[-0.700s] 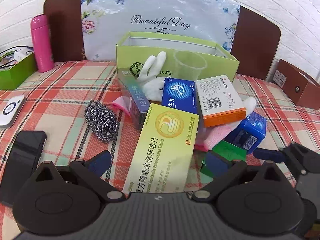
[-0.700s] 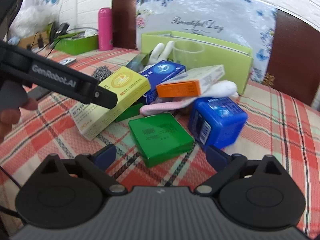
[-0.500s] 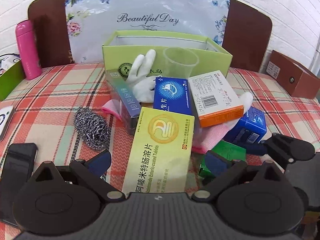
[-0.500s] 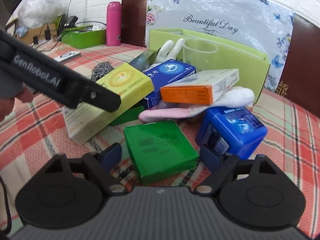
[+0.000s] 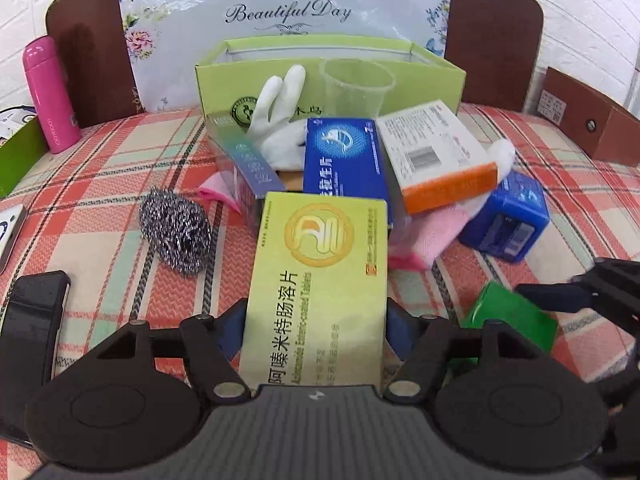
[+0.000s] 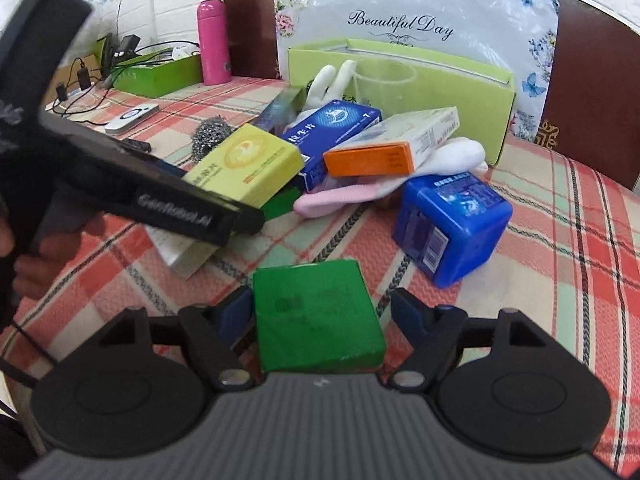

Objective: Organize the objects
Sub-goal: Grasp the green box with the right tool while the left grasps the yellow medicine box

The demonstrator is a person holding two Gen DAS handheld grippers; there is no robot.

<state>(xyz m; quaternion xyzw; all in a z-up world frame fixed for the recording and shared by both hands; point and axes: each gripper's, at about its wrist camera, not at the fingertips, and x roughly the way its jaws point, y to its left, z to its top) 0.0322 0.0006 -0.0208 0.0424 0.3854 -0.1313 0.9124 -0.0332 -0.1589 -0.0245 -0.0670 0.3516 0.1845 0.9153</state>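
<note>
1. The left gripper (image 5: 314,326) is seen with its pads closed against both long sides of the yellow box (image 5: 320,280), a flat glossy carton whose far end is propped on the pile.
2. The right gripper (image 6: 322,312) is set around the green box (image 6: 318,316), a squat matte carton on the plaid cloth (image 6: 560,240); the left pad touches it, a gap is seen at the right pad, so no grip is judged yet.
3. Just beyond, a rounded hard-plastic blue cube (image 6: 452,224) and a wiry steel scourer (image 5: 176,232) are found apart from the heap.
4. Further on, a blue carton (image 5: 344,160), an orange-ended carton (image 5: 436,156), soft pink cloth (image 5: 424,236) and a limp white glove (image 5: 280,120) are piled together.
5. At the back, the open pale-green cardboard bin (image 5: 424,80) is seen, with a clear plastic cup (image 5: 356,88) in front of it.
6. The sorting is judged barely begun: nearly everything remains outside the bin.
</note>
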